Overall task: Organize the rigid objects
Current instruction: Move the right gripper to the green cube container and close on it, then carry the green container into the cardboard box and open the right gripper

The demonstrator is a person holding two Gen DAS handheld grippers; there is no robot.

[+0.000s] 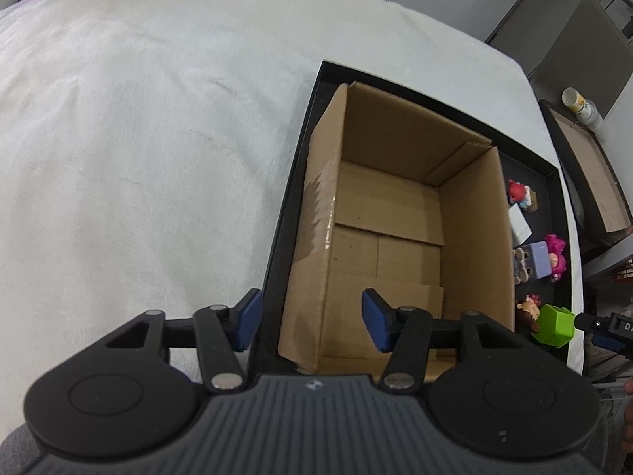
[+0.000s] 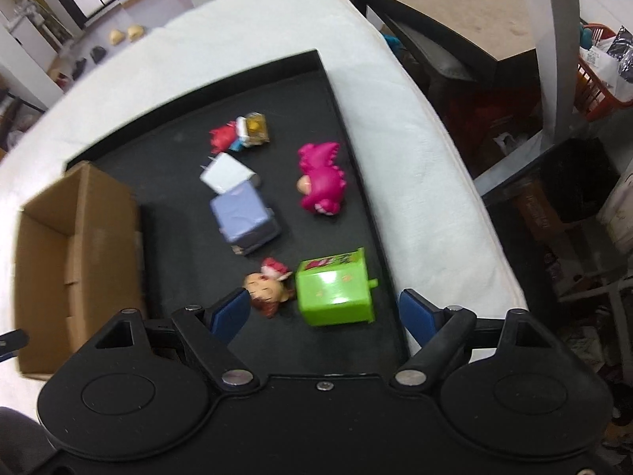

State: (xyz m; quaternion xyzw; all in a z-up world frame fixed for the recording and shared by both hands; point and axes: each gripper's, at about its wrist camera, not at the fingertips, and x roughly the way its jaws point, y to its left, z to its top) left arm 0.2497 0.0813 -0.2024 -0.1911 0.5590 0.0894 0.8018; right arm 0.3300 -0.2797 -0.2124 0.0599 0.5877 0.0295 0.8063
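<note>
An open, empty cardboard box [image 1: 395,213] stands in the left part of a black tray [image 2: 356,126]. My left gripper [image 1: 312,324] is open and empty, straddling the box's near left wall. To the right of the box, toys lie on the tray: a green cube [image 2: 336,287] with a doll head [image 2: 267,293] beside it, a lavender cube [image 2: 245,217], a pink figure [image 2: 320,176], a white block [image 2: 225,172] and a red-and-yellow toy [image 2: 241,132]. My right gripper [image 2: 328,316] is open and empty, just above the green cube and doll head.
The tray sits on a white cloth-covered table [image 1: 138,138]. A dark side table with a brown top [image 2: 455,8] stands past the table's right edge, with a red basket [image 2: 601,79] and clutter beyond. A white bottle [image 1: 581,107] stands at the far right.
</note>
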